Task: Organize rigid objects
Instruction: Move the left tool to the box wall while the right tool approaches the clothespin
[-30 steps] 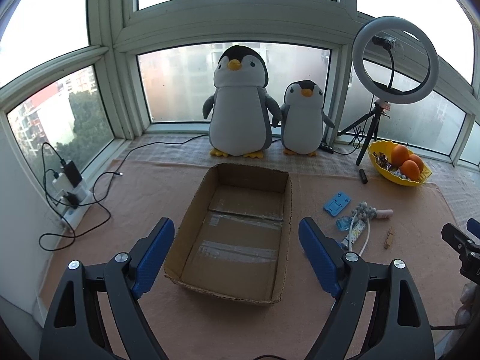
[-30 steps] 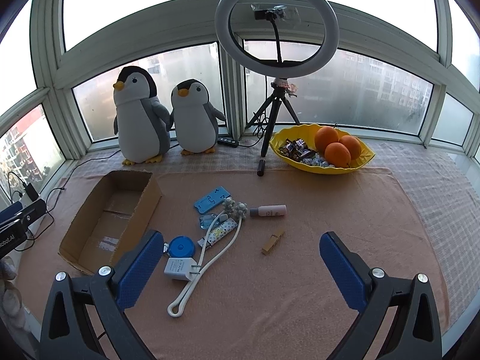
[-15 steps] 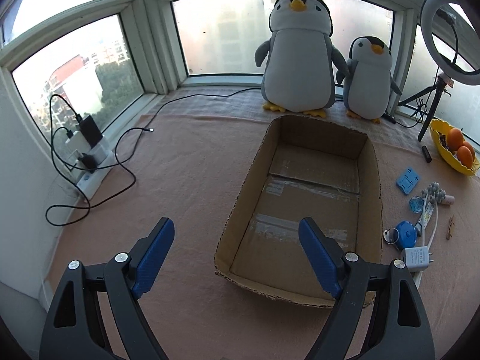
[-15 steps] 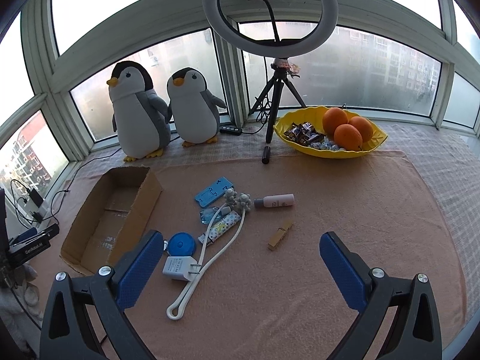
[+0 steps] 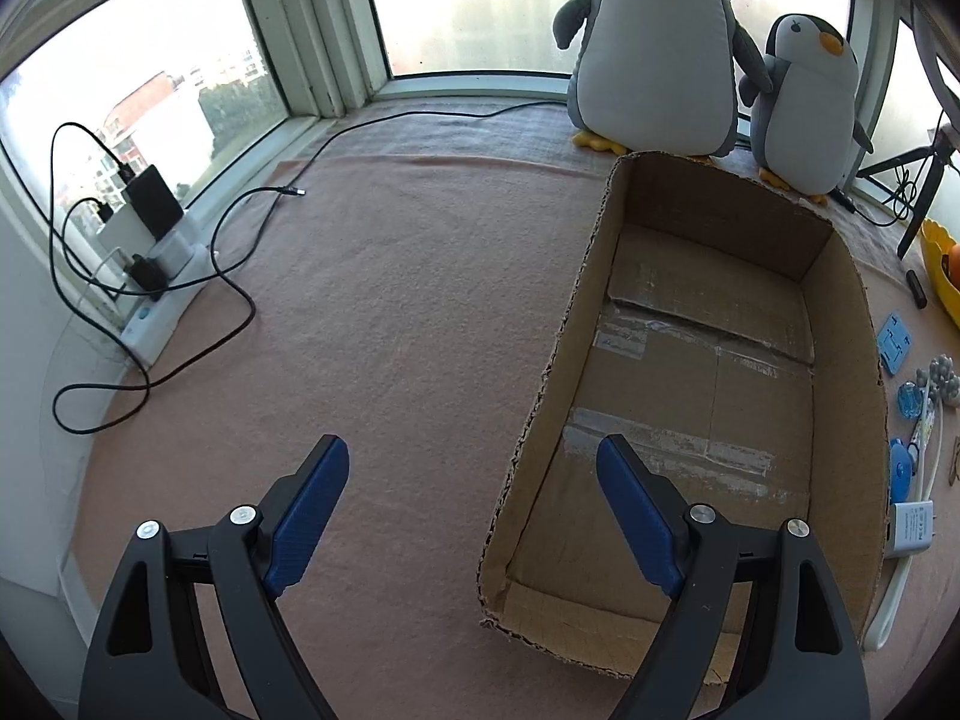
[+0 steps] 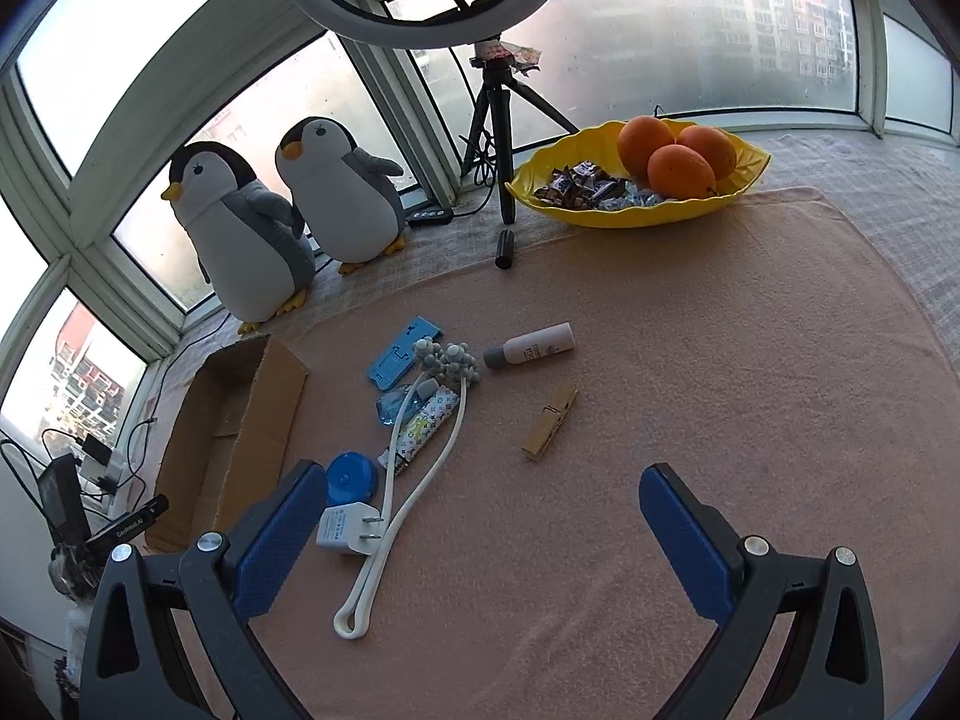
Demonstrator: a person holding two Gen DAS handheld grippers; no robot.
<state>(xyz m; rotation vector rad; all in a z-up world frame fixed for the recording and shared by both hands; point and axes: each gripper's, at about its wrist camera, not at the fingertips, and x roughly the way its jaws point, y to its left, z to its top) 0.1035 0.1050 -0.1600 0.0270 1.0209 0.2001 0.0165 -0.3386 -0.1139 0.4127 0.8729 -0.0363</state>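
Left wrist view: the left gripper [image 5: 474, 507] hangs low over the cloth [image 5: 390, 312], fingers spread wide and holding nothing. Its right finger [image 5: 636, 516] sits in front of the box [image 5: 846, 396]; its left finger is over bare cloth. The box fills the right half of the frame, open and with nothing inside. At the far right edge lie a charger [image 5: 912, 528], a blue disc [image 5: 900, 468] and a blue stand [image 5: 895, 343]. Against the frame half a second ago, the box and penguins [image 5: 654, 48] sit further right and larger, and the power strip [image 5: 162, 276] has slid to the middle left.

Right wrist view: the right gripper [image 6: 480, 531] is tilted, fingers spread wide, empty. The small items lie on the cloth in the centre left: charger [image 6: 345, 531] and disc [image 6: 353, 477] beside the left finger [image 6: 276, 540], white cable [image 6: 414, 480], stand [image 6: 403, 351], bottle [image 6: 531, 347], clothespin [image 6: 551, 420]. The box [image 6: 240, 420] is at the left. Compared with before, the scene is rotated and closer, with the bowl [image 6: 636, 204] higher at the upper right.
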